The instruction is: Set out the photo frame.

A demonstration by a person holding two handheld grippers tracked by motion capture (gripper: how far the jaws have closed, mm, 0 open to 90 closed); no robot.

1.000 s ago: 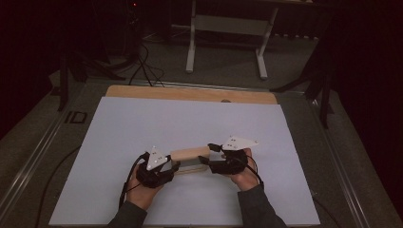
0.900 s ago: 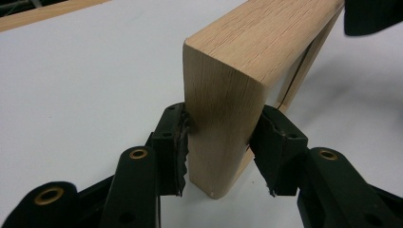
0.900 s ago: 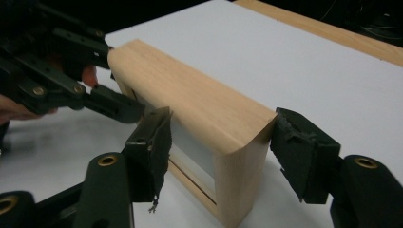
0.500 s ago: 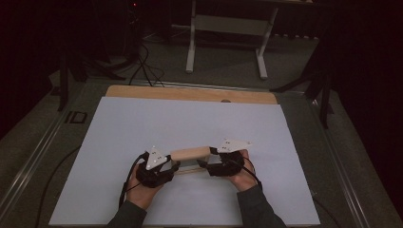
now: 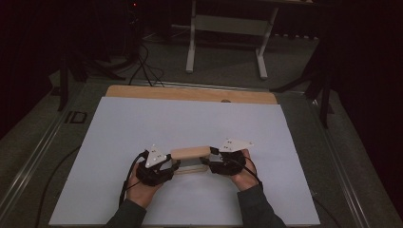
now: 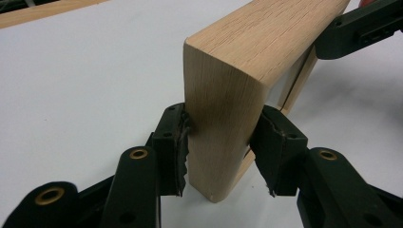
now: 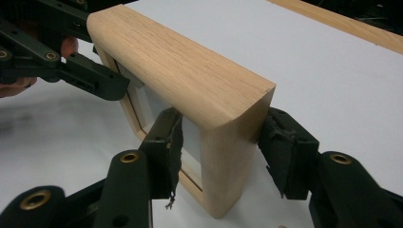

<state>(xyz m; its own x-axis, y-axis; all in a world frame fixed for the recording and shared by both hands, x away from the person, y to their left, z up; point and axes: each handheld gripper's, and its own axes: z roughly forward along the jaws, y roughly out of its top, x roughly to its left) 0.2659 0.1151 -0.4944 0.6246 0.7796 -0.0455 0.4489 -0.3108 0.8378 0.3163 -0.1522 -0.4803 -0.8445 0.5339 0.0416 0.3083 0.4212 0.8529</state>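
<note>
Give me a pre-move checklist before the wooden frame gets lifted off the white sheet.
1. Left gripper clamped on its end of the wooden frame: ok, both pads press the wood.
2. Right gripper clamped on the other end: not ok yet; its jaws have just been closing with the frame between them, the left pad apart from the glass.
3. Frame upright on its edge: ok.
4. Frame resting on the white sheet: ok.
5. Both grips at matching height: cannot tell.
</note>
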